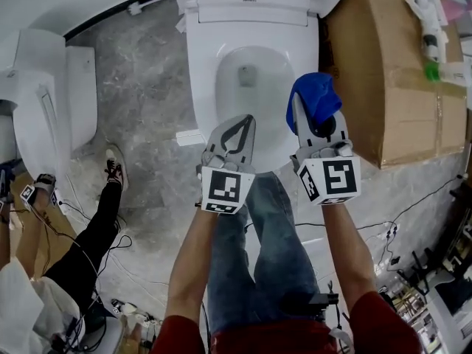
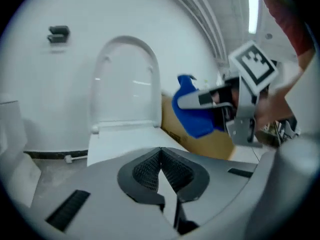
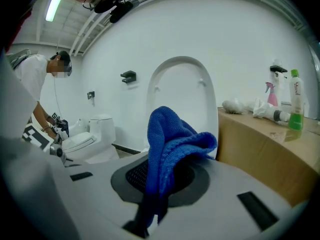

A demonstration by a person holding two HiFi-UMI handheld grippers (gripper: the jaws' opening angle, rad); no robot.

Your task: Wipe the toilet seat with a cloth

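Note:
The white toilet stands ahead with its lid raised against the wall; the seat ring lies round the bowl. My right gripper hovers over the seat's right side, shut on a blue knitted cloth that bunches over its fingers. That cloth fills the middle of the right gripper view and hides the jaws' tips. My left gripper is shut with nothing in it, over the bowl's front edge, its pads meeting. In the left gripper view the cloth hangs at the right.
A big cardboard box stands right of the toilet, with spray bottles and a green bottle on top. A second toilet is at the left. A person's legs and cables cross the grey floor.

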